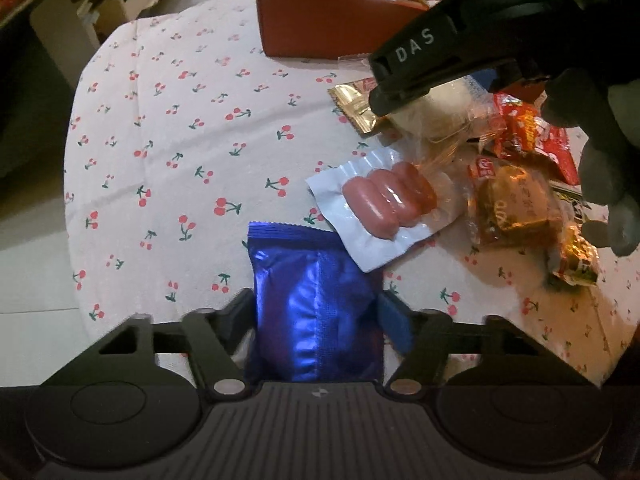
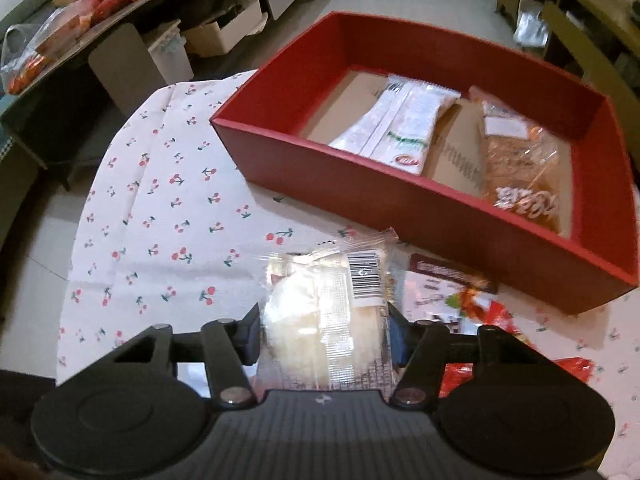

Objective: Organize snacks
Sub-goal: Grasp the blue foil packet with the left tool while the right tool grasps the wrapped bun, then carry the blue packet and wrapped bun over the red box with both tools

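My left gripper (image 1: 316,312) is shut on a shiny blue foil packet (image 1: 312,280), which lies on the cherry-print cloth. My right gripper (image 2: 324,320) is shut on a clear-wrapped white pastry (image 2: 304,312) with a barcode label. In the left wrist view that pastry (image 1: 436,112) hangs over the snack pile, under a black finger (image 1: 412,68) of the right gripper. The red box (image 2: 360,196) stands just beyond. It holds a long white packet (image 2: 400,128) and a brown bread packet (image 2: 520,168).
Loose snacks lie on the cloth (image 1: 180,140): a sausage pack (image 1: 384,200), a gold sachet (image 1: 356,108), a brown cake packet (image 1: 512,204) and red packets (image 1: 532,136). A gloved hand (image 1: 592,120) is at the right. The table edge curves along the left.
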Tool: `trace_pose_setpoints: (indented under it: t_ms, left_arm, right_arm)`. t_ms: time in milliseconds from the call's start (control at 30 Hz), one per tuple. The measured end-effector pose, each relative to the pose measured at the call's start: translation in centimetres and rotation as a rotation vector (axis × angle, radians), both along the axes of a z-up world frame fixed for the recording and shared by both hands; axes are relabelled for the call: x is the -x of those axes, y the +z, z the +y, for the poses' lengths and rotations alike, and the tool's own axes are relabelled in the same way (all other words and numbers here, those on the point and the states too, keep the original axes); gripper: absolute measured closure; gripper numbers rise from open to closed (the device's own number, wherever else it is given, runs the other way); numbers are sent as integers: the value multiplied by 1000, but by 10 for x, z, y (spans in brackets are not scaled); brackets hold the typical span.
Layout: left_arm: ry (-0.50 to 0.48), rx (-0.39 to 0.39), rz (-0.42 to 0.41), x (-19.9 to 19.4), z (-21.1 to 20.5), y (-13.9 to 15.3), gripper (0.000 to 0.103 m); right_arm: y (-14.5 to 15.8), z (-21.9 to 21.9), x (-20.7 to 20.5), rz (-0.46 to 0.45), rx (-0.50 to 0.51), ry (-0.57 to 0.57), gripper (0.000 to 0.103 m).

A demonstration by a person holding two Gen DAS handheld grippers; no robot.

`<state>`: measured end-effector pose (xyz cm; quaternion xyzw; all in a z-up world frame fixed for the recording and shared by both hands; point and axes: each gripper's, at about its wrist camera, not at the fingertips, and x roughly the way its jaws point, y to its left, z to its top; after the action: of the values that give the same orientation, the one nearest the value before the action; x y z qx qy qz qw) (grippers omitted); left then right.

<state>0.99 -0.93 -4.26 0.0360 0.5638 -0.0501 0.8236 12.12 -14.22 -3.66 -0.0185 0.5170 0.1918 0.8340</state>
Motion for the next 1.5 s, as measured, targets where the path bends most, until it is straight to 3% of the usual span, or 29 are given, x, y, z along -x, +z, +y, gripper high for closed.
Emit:
trace_pose_setpoints:
  t_ms: [233, 367, 433, 533, 600, 667, 733, 800, 967, 1200, 1500]
  left_arm:
    - [0, -13, -5, 3, 3, 5, 37]
    - [1, -6, -21, 6, 7, 15, 47]
    - [-4, 0, -5, 4, 8, 13, 45]
    - [-16, -5, 7, 0, 6, 3, 31]
    - [-23, -26, 18, -1, 1, -5, 16]
    - [-48, -55, -6, 1, -5, -8, 12]
    - [-34, -25, -10, 3, 1, -7, 19]
    - [-29, -13, -15, 5, 6, -2, 33]
    - [-20, -3, -11, 8, 10, 5, 41]
    - [5, 58, -29, 10, 18, 24, 41]
    - [30, 132, -113, -9, 28, 52, 41]
  right_arm:
    - [21, -15, 10, -35, -76, -11, 36]
    - [27, -20, 12, -45, -107, -18, 36]
    - [28, -22, 12, -44, -112, -19, 36]
    - [29, -24, 13, -41, -120, -24, 36]
    - [29, -26, 14, -40, -128, -26, 36]
    - [29, -27, 13, -38, -134, -29, 36]
    - [29, -28, 14, -38, -134, -28, 36]
    - [30, -29, 13, -39, -137, -27, 36]
    - [37, -32, 18, -65, -151, -28, 36]
    - [43, -39, 21, -80, -172, -44, 36]
    - [42, -41, 18, -78, -146, -58, 36]
